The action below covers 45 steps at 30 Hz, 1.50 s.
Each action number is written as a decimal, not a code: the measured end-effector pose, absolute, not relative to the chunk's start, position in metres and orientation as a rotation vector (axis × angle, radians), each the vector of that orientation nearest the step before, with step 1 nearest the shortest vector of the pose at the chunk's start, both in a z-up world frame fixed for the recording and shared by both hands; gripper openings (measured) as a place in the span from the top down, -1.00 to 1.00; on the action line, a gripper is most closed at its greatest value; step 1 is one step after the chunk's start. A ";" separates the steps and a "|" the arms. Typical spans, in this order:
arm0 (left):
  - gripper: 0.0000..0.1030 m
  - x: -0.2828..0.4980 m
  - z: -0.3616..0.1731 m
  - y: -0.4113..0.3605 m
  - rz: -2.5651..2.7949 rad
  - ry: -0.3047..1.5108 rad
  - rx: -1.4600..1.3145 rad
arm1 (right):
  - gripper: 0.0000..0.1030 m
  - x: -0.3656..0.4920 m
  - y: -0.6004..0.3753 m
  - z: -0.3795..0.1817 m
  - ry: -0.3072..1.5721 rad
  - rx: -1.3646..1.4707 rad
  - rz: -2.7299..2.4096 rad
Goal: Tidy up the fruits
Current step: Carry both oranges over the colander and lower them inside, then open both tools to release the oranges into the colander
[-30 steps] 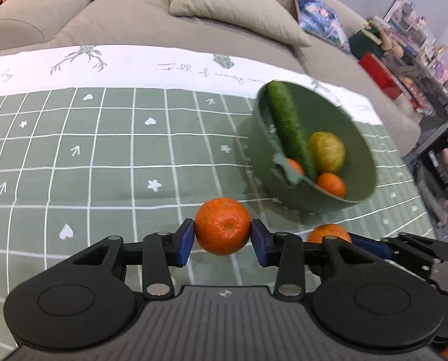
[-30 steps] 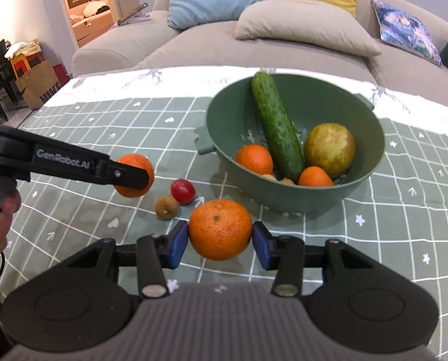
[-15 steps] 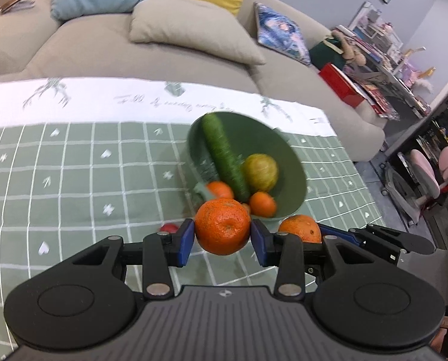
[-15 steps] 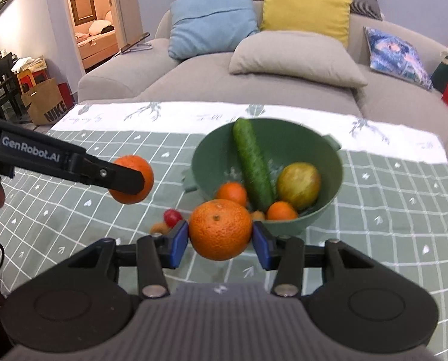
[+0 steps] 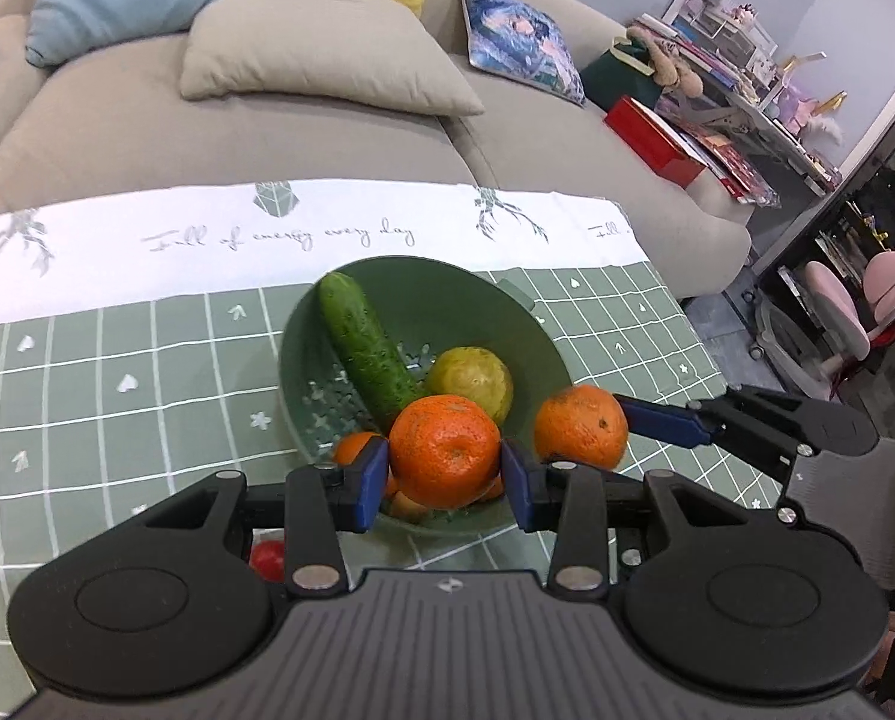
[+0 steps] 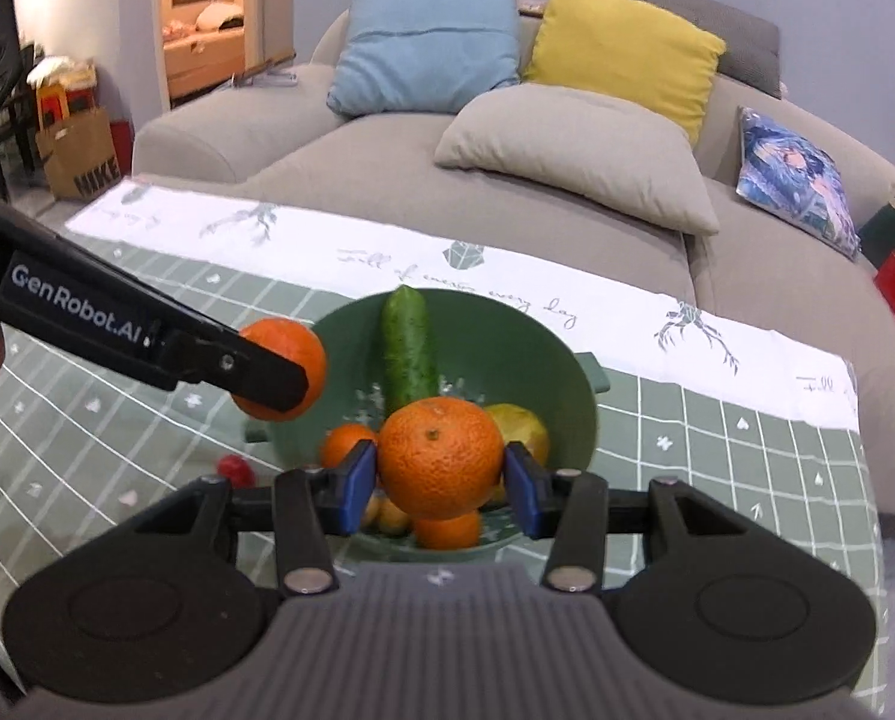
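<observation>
My left gripper [image 5: 444,474] is shut on an orange mandarin [image 5: 444,450] and holds it above the near rim of the green strainer bowl [image 5: 465,306]. My right gripper [image 6: 441,477] is shut on a second mandarin [image 6: 441,456], also held over the bowl [image 6: 561,372]; it shows at the right in the left wrist view [image 5: 579,426]. The bowl holds a cucumber [image 5: 369,354], a yellow-green fruit [image 5: 471,375] and small oranges [image 6: 345,444]. The left gripper's mandarin [image 6: 300,354] hangs over the bowl's left rim in the right wrist view.
A small red fruit [image 5: 267,558] lies on the green checked tablecloth [image 5: 117,384] left of the bowl. A beige sofa [image 6: 507,180] with cushions runs behind the table. Shelves and a pink chair [image 5: 855,312] stand to the right.
Both grippers rose with their mandarins and moved forward from in front of the bowl to above it. The left gripper swung right toward the bowl.
</observation>
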<state>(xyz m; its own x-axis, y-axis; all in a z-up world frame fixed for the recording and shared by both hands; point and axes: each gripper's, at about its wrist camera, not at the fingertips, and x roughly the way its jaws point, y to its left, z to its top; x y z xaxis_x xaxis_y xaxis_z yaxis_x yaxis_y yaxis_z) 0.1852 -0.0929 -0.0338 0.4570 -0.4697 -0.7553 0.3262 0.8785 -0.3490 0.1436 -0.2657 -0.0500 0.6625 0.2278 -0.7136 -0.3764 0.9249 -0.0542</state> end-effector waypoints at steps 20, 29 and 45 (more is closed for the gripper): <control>0.12 0.227 -0.101 -0.121 -0.514 1.184 -0.189 | 0.16 0.216 -0.272 -0.100 1.028 -0.415 0.464; 0.11 0.232 -0.101 -0.131 -0.511 1.176 -0.139 | 0.16 0.224 -0.269 -0.106 1.062 -0.446 0.490; -0.14 0.230 -0.099 -0.138 -0.468 1.212 -0.073 | 0.00 0.220 -0.264 -0.106 1.045 -0.467 0.485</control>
<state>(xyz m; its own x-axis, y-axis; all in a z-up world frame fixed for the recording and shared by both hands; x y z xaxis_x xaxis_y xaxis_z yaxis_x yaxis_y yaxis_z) 0.2304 -0.1376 -0.0991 0.2688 -0.3848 -0.8830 0.3085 0.9028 -0.2995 0.2200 -0.2644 -0.1063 0.4179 0.1549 -0.8952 -0.5835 0.8010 -0.1338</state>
